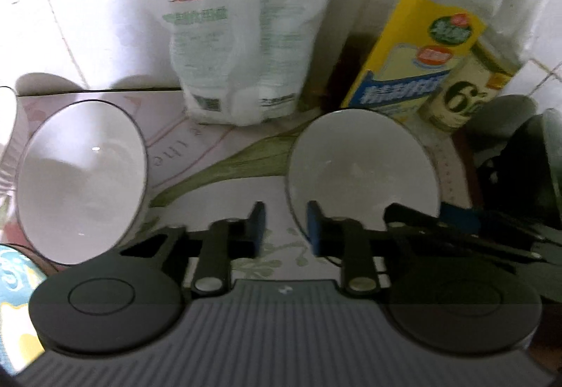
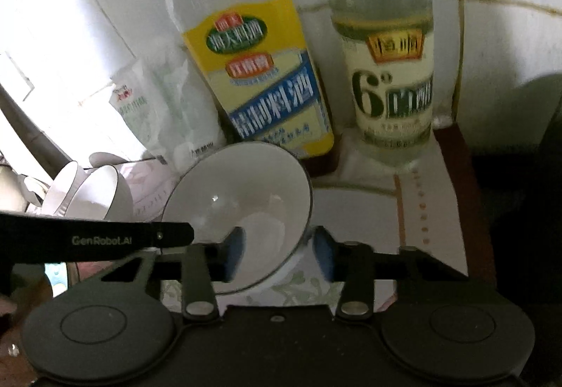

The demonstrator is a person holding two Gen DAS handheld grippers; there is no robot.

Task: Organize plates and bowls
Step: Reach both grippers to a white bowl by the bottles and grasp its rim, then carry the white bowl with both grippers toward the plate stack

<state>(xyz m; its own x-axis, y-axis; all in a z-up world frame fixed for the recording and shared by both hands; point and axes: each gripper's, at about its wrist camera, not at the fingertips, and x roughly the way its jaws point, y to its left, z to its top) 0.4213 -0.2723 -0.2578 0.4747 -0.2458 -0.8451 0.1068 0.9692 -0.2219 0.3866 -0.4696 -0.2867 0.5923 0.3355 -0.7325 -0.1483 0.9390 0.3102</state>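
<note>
Two white bowls with thin dark rims sit on a floral cloth. In the left wrist view one bowl (image 1: 82, 179) is at the left and another (image 1: 361, 169) at the right. My left gripper (image 1: 286, 229) is open and empty, its jaws over the cloth beside the right bowl's near-left rim. In the right wrist view my right gripper (image 2: 277, 253) is open with its jaws on either side of that bowl's (image 2: 242, 200) near rim, one pad inside, one outside. The left gripper's arm (image 2: 95, 239) crosses at the left.
A white salt bag (image 1: 246, 46), a yellow-labelled bottle (image 2: 260, 77) and a vinegar bottle (image 2: 390, 70) stand against the tiled wall behind the bowls. More white dishes (image 2: 87, 190) lie at the left. A patterned plate edge (image 1: 14, 281) shows near left.
</note>
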